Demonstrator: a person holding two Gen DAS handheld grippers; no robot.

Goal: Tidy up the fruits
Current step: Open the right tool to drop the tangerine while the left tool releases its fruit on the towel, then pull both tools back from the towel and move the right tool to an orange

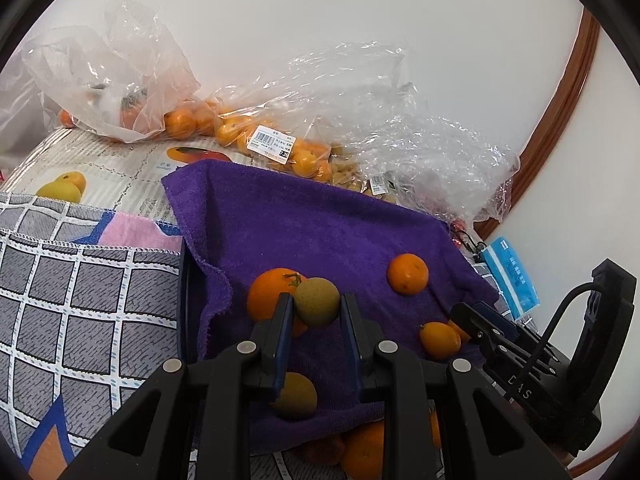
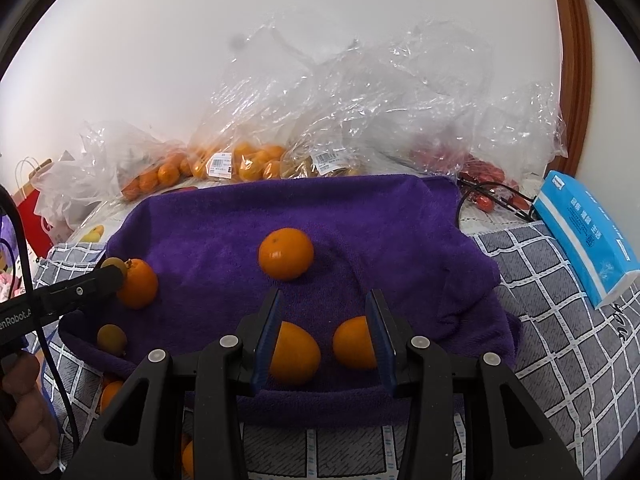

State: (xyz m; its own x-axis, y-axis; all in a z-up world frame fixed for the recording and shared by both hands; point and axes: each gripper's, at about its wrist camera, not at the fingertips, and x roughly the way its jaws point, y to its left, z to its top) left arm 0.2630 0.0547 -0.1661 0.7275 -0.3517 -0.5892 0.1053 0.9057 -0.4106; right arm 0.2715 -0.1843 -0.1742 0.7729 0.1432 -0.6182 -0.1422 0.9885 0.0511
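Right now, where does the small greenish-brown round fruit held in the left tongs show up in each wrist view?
Left wrist view: the greenish-brown round fruit sits centre frame, clamped at the left tongs' tips, in front of a stemmed orange.
Right wrist view: far left edge, a sliver above the dark tong tip, beside that orange.
Shared landmark: the purple towel.
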